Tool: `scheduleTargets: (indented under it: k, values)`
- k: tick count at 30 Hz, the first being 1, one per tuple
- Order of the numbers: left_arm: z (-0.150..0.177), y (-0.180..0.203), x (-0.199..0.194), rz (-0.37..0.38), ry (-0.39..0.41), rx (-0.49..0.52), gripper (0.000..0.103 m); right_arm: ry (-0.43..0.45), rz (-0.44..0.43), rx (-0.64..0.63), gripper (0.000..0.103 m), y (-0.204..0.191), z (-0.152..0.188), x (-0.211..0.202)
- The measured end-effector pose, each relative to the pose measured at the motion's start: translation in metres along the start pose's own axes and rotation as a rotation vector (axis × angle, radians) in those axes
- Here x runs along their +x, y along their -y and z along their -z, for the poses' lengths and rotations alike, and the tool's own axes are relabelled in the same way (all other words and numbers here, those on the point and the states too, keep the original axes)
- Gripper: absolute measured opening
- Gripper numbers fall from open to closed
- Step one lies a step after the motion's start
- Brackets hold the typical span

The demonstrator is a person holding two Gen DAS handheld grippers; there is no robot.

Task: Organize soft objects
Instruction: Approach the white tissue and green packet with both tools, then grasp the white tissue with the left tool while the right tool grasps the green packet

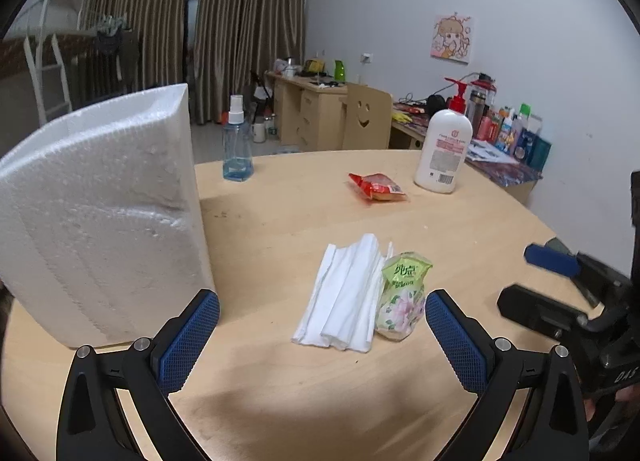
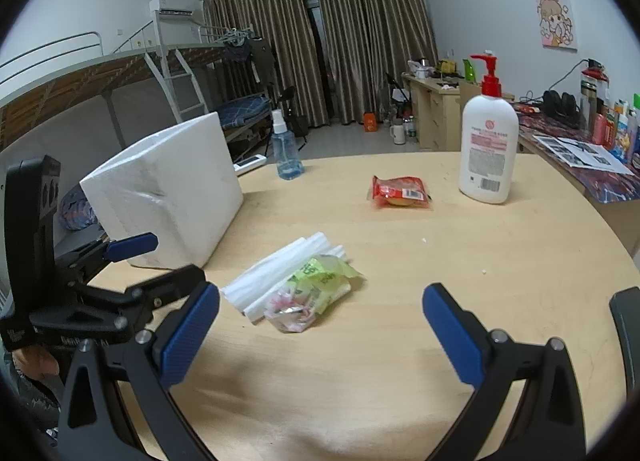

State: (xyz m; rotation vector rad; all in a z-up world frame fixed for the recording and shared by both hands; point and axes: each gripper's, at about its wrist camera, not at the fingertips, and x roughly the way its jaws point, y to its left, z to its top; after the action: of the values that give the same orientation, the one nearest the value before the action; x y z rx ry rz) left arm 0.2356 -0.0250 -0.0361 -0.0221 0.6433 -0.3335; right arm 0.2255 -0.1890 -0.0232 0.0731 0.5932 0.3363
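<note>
Dormitory room, round wooden counter (image 1: pixel 280 381): white tissue stack (image 1: pixel 344 301) and crumpled green packet (image 1: pixel 402 297) touching at centre frame, red snack packet (image 1: pixel 378 187) farther up, foam box (image 1: pixel 100 221) left; left tool (image 1: pixel 322 337) and right tool (image 2: pixel 320 335) wide, empty; nothing gathered yet.

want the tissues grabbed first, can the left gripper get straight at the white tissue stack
Probably yes: the left gripper is open, and the white folded tissue stack lies just ahead. Only the crumpled green floral wrapper touches its right edge.
</note>
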Motion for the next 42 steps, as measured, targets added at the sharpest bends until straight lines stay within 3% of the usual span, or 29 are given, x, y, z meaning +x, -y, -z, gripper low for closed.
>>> scheduleTargets:
  k: [4,15,23,29,40,42]
  values:
    - [0.003,0.0,0.009,-0.017,0.007,0.005,0.103,-0.026,0.001,0.0,0.103,0.0,0.001,0.006]
    - [0.009,-0.007,0.018,0.049,-0.037,0.009,0.101,-0.059,-0.018,-0.013,0.103,-0.001,-0.002,0.016]
    - [0.011,-0.007,0.024,0.043,-0.067,0.021,0.094,-0.099,-0.026,-0.038,0.103,-0.004,-0.004,0.032]
    - [0.012,-0.006,0.032,0.061,-0.105,0.036,0.081,-0.11,-0.018,-0.054,0.102,-0.002,-0.007,0.039]
    - [0.013,-0.001,0.043,0.102,-0.154,0.065,0.057,-0.153,-0.077,-0.068,0.083,-0.007,-0.006,0.052]
    - [0.013,0.001,0.046,0.103,-0.163,0.071,0.056,-0.165,-0.088,-0.073,0.076,-0.009,-0.005,0.055]
